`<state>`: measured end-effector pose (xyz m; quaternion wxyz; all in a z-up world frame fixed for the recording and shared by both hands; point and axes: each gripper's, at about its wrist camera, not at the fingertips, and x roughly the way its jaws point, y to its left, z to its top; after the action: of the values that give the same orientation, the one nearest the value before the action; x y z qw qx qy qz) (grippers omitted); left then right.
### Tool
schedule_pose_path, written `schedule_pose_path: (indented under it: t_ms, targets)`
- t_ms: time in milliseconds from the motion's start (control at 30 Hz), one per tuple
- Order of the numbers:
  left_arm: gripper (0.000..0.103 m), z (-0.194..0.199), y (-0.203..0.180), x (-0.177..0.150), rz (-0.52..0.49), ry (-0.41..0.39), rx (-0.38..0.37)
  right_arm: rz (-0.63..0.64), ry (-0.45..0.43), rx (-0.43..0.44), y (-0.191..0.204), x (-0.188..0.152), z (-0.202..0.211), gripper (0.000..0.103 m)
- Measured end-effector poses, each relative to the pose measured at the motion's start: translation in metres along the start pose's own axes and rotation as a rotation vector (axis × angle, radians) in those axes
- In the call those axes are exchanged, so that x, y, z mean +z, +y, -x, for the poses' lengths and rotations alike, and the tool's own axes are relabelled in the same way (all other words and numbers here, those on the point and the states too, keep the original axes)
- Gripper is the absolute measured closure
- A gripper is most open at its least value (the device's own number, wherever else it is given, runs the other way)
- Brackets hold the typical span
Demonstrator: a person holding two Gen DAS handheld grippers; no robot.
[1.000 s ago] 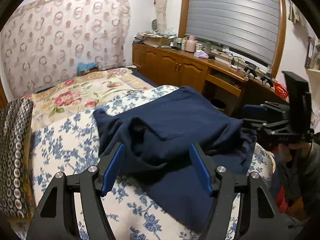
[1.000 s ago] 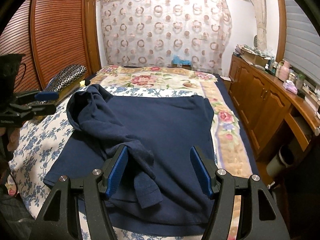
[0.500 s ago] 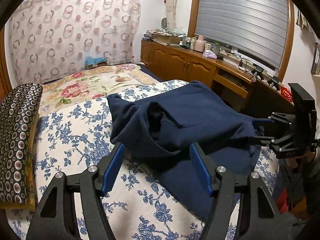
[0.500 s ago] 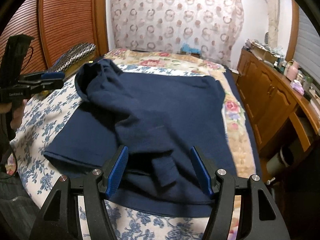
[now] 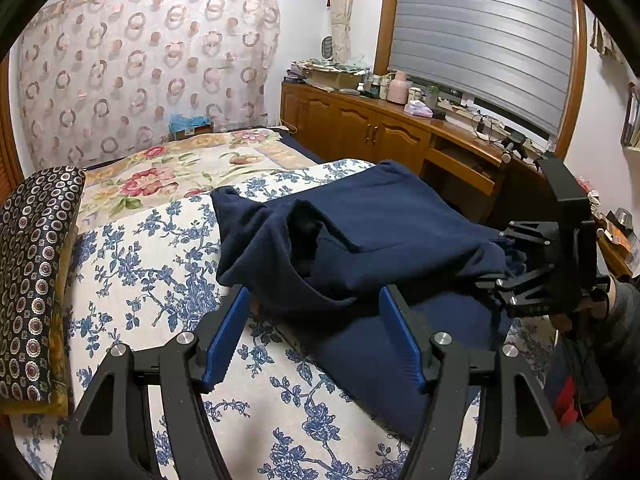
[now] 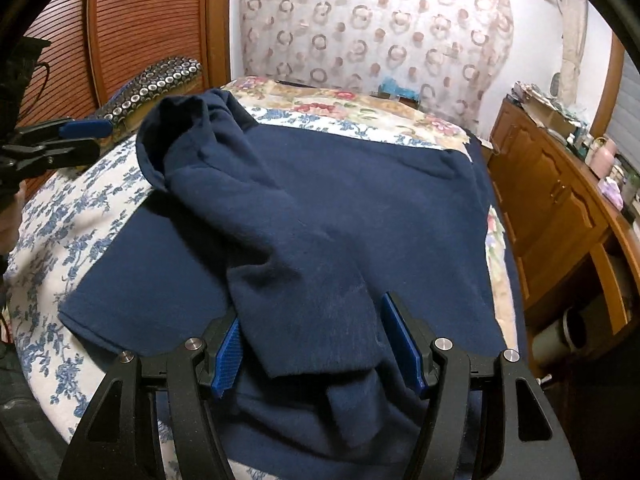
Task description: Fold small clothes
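Note:
A navy blue sweatshirt lies spread on the bed, with one sleeve folded across its body. My left gripper is open and empty, just short of the garment's near folded edge. My right gripper is open, its jaws standing on either side of the sleeve's cuff end, not closed on it. The right gripper also shows in the left wrist view at the garment's far edge, and the left gripper shows in the right wrist view, away from the cloth.
The bed has a blue floral sheet and a flowered quilt. A dark patterned pillow lies at the left. A wooden cabinet with clutter runs along the right. A slatted wooden door stands behind the pillow.
My right gripper has moved forward and down, so the sleeve cuff now sits between its jaws. My left gripper has drawn back and to the left, away from the cloth.

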<state>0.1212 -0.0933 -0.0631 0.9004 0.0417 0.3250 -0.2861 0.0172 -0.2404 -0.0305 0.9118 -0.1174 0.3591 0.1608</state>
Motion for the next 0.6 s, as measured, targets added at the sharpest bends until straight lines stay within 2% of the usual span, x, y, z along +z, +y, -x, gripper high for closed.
schedule_pose_path:
  t_ms: [100,133,267,467,600]
  targets:
    - [0.035,0.000,-0.001,-0.001,0.004,0.001,0.002,0.010,-0.022,0.016,-0.001,0.001,0.004,0.074]
    - [0.035,-0.001,-0.002,-0.001,0.005,0.001,0.002,0.014,-0.032,0.020,0.000,0.001,0.006,0.088]
    - [0.035,-0.001,0.000,-0.002,0.013,0.001,0.005,0.030,-0.090,0.036,0.004,-0.001,0.024,0.094]
    - [0.035,0.000,0.002,-0.003,0.020,-0.005,0.008,0.008,-0.216,0.026,0.000,0.002,0.071,0.095]
    - [0.035,0.001,0.004,-0.004,0.021,-0.008,0.006,-0.028,-0.267,0.011,-0.011,0.004,0.100,0.095]
